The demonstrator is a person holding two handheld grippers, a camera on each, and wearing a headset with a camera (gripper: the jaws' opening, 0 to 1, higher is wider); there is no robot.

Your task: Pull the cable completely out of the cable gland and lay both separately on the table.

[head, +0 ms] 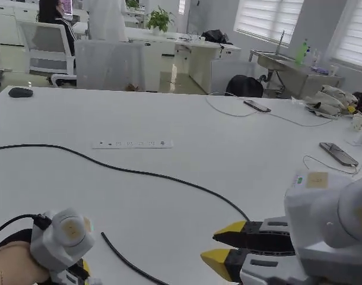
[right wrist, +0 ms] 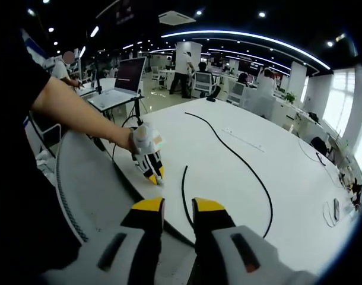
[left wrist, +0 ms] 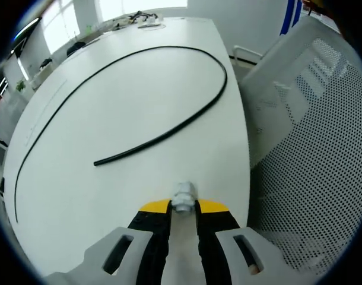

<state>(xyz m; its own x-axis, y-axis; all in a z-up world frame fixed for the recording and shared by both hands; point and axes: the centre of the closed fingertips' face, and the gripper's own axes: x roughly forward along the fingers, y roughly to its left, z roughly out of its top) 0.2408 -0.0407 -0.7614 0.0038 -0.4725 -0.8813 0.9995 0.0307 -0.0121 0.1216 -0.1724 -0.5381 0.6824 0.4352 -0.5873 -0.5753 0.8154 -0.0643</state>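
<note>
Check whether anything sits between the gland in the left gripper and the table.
Nothing visible. The cable gland is clamped in the left gripper with bare table around it; the black cable ends farther ahead, apart from it.

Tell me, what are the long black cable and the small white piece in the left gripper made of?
Cable: black jacket, likely rubber or soft plastic; matte, bends in loose curves. Cable gland, clamped by the left gripper: probably moulded plastic; pale grey-white, smooth, slightly glossy.
</note>
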